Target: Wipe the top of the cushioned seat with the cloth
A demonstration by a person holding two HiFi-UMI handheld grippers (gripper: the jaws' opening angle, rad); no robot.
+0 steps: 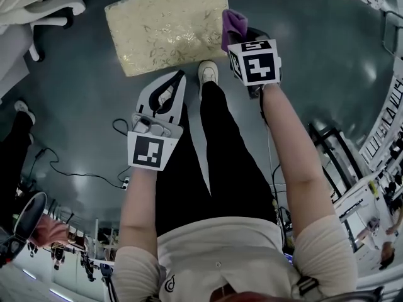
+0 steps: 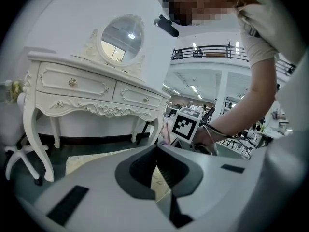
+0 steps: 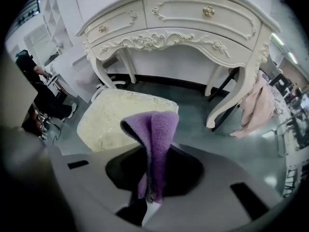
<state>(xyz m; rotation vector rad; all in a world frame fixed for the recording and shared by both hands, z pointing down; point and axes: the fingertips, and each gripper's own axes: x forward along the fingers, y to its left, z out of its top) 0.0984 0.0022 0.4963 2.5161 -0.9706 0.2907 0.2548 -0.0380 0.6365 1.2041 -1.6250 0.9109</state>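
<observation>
The cushioned seat [image 1: 167, 27] is a cream pad with a gold leaf pattern, low on the dark floor ahead of me. My right gripper [image 1: 244, 38] hangs over its right edge, shut on a folded purple cloth [image 1: 232, 27]. In the right gripper view the cloth [image 3: 155, 139] stands up out of the gripper [image 3: 150, 197], with the seat [image 3: 113, 120] beyond and to the left. My left gripper [image 1: 177, 79] is held short of the seat's near edge. Its jaws meet with nothing between them [image 2: 157, 178]. The seat [image 2: 91, 156] shows beyond them.
A white carved dressing table [image 3: 193, 28] with an oval mirror [image 2: 122, 38] stands behind the seat. A pink garment [image 3: 256, 105] hangs by its right leg. My shoe [image 1: 208, 73] is beside the seat's near edge. A white chair base [image 1: 47, 11] is at left; cables [image 1: 75, 168] lie on the floor.
</observation>
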